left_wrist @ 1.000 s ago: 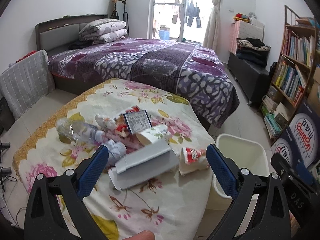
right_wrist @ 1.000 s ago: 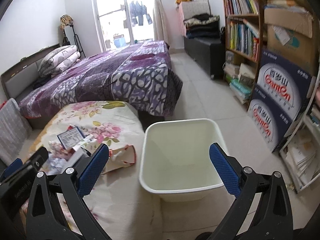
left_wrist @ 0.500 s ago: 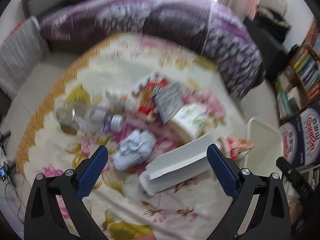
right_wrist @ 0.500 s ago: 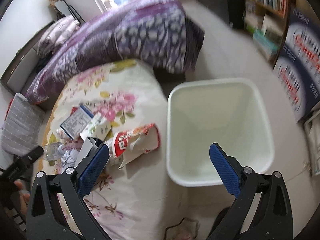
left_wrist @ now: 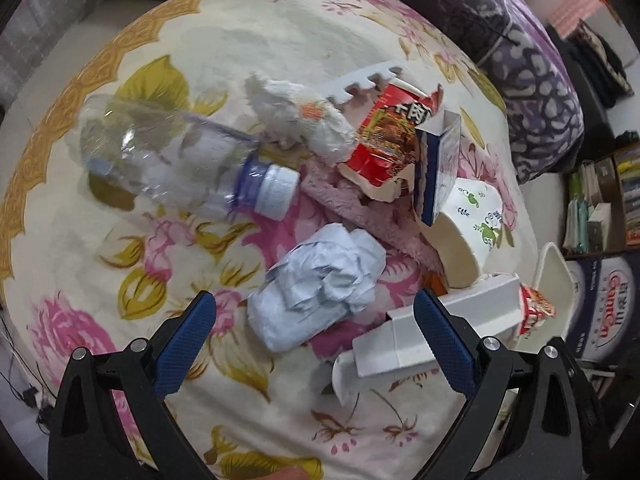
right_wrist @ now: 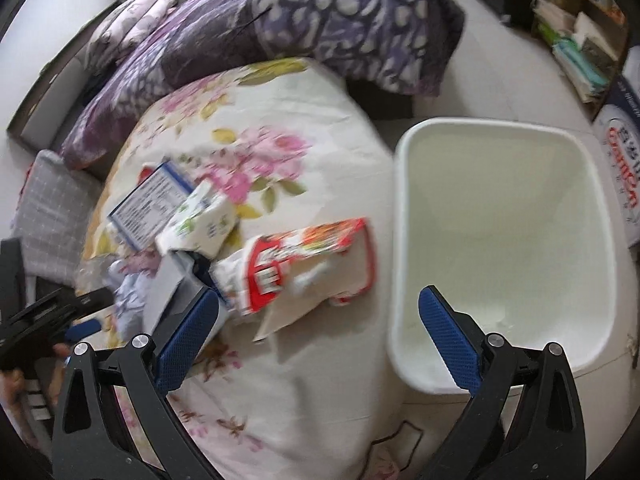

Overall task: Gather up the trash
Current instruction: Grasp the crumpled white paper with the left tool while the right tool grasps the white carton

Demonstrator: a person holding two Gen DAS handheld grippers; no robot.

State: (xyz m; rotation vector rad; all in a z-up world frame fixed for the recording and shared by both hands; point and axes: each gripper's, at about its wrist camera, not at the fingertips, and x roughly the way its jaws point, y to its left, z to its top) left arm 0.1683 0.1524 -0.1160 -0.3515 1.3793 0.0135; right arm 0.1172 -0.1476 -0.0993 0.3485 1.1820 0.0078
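Observation:
A pile of trash lies on a floral-cloth table (left_wrist: 280, 32): a crumpled blue-white paper wad (left_wrist: 320, 276), a clear plastic bottle (left_wrist: 176, 164), a white tissue clump (left_wrist: 296, 116), a red noodle cup (left_wrist: 384, 144), a blue-edged box (left_wrist: 440, 172), a tissue pack (left_wrist: 468, 232) and a white carton (left_wrist: 432, 336). My left gripper (left_wrist: 314, 334) is open just above the paper wad. My right gripper (right_wrist: 318, 326) is open above a torn red-and-white wrapper (right_wrist: 308, 264), beside the white bin (right_wrist: 500, 236).
A purple patterned bed (right_wrist: 300, 20) stands behind the table. Bookshelves (left_wrist: 608, 196) and printed cardboard boxes (right_wrist: 622, 176) are on the right past the bin. A grey checked cushion (right_wrist: 48, 200) lies on the floor at left.
Both grippers have tilted down and moved closer to the table. The left one now hangs over the paper wad, the right one over the red wrapper next to the bin.

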